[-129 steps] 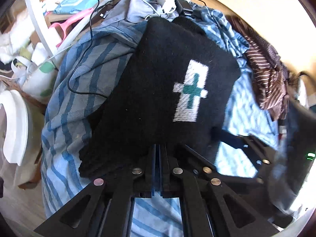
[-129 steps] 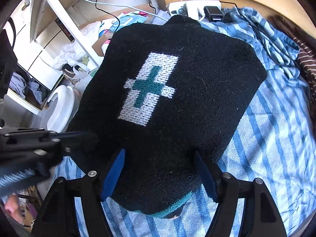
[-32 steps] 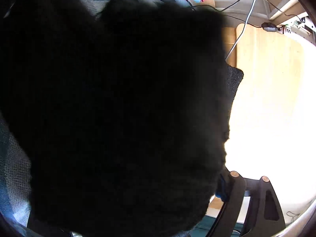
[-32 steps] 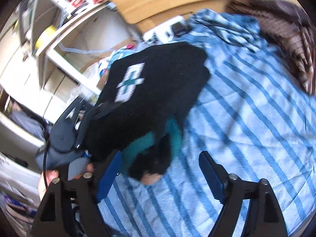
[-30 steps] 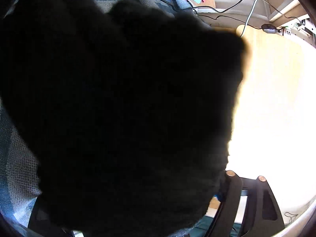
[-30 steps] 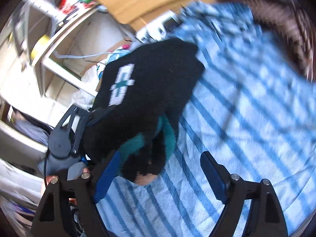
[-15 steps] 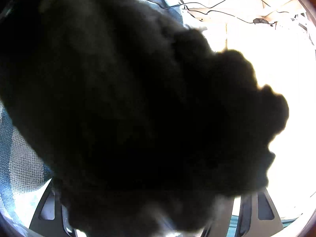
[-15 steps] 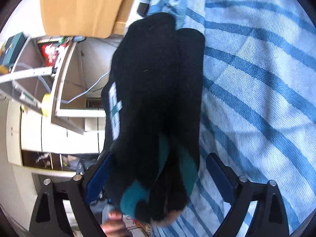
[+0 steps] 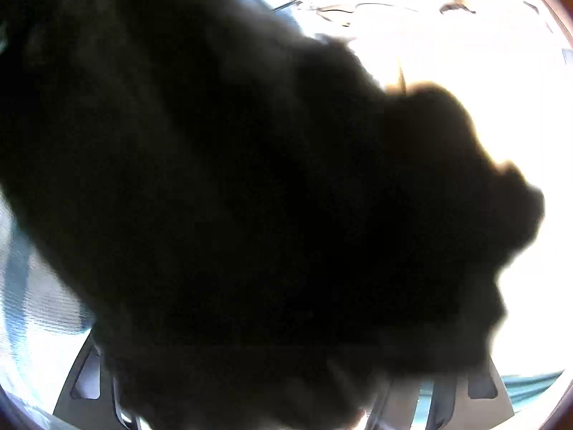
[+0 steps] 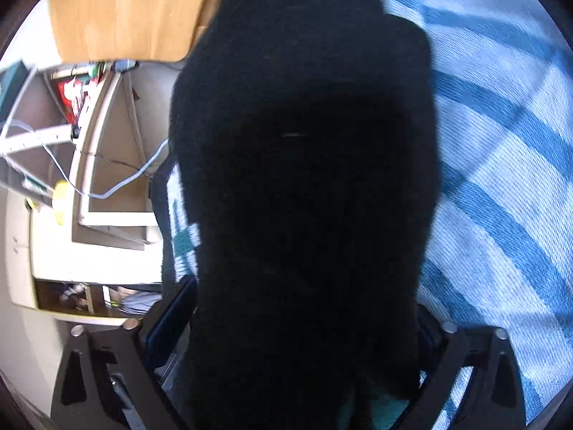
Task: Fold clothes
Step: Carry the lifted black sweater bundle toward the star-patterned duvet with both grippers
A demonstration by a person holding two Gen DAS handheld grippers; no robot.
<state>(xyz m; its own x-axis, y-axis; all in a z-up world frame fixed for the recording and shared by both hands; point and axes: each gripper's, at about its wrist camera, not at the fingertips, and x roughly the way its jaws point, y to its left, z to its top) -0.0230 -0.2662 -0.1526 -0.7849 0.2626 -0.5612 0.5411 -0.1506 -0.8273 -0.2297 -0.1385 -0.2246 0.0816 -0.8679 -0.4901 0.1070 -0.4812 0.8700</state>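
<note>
One black sweater (image 10: 304,179) fills both views, over one striped sheet (image 10: 501,143).

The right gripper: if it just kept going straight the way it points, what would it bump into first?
The black sweater. It already fills the space between the right gripper fingers, so it is probably met at once; depth is unclear.

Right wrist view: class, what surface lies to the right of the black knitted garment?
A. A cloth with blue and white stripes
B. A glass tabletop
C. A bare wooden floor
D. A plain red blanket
A: to the right of the black knitted garment lies the blue and white striped cloth, its darker blue bands running across a pale weave.
</note>
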